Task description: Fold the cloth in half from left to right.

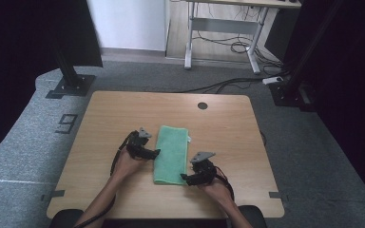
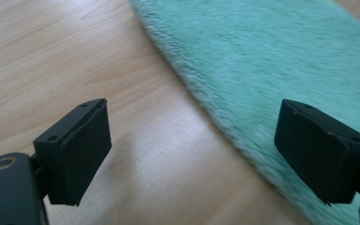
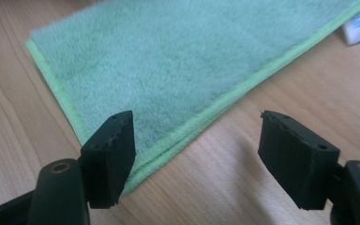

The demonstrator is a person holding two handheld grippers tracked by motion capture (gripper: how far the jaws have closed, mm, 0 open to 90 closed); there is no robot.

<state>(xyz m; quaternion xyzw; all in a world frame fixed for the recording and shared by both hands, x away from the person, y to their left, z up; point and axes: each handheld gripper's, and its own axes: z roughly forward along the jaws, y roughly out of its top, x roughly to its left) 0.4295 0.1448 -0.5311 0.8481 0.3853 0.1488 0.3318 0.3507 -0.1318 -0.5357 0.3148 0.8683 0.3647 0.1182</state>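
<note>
A folded green towel (image 1: 172,154) is laid flat on the table (image 1: 109,114), slightly toward 6 o'clock from its middle. The left claw (image 1: 156,153) is held wide open at the towel's 9 o'clock edge, gripping nothing. The right claw (image 1: 184,177) is spread open at the towel's 5 o'clock corner, empty.

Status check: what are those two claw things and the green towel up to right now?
Left gripper open at towel's left edge. Right gripper open at its near right corner, nothing held. Towel folded, flat on table. Nothing in the way.
</note>
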